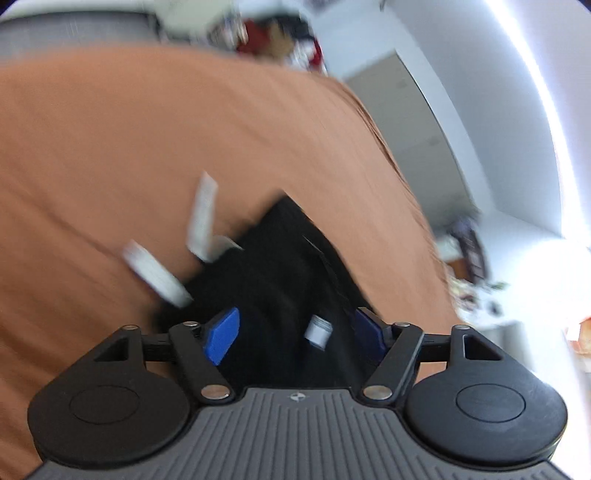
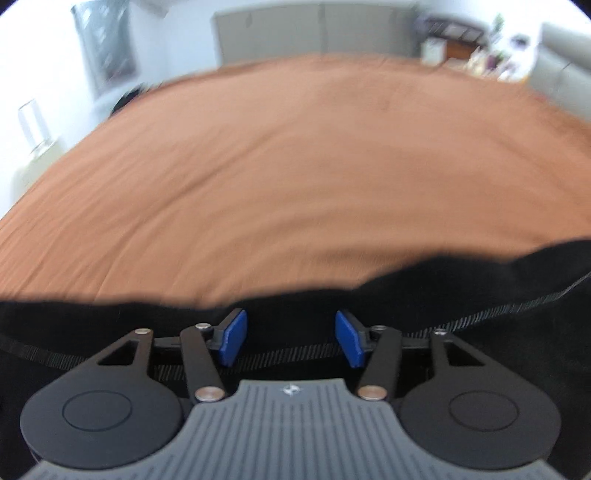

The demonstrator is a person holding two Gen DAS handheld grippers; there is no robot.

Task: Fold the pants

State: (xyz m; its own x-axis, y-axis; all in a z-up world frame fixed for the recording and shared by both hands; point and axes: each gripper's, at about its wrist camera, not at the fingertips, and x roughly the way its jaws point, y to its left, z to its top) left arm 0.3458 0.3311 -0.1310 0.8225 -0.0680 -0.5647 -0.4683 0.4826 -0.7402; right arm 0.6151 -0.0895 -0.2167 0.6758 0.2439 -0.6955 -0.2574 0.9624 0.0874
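Black pants [image 1: 280,273] lie on an orange-brown bed cover [image 1: 147,147]. In the left wrist view white care labels [image 1: 201,218] stick out of the pants near the waistband. My left gripper [image 1: 295,334] is open, its blue pads either side of the black fabric, close above it. In the right wrist view the pants [image 2: 480,291] stretch across the bottom with a grey-striped band [image 2: 480,314]. My right gripper [image 2: 291,338] is open over the pants' edge, holding nothing. Both views are motion-blurred.
The bed cover [image 2: 295,166] fills most of both views. Grey wardrobes [image 2: 306,33] stand beyond the bed. A cluttered side table [image 2: 476,51] is at the far right, and a glass [image 2: 33,125] stands at the left.
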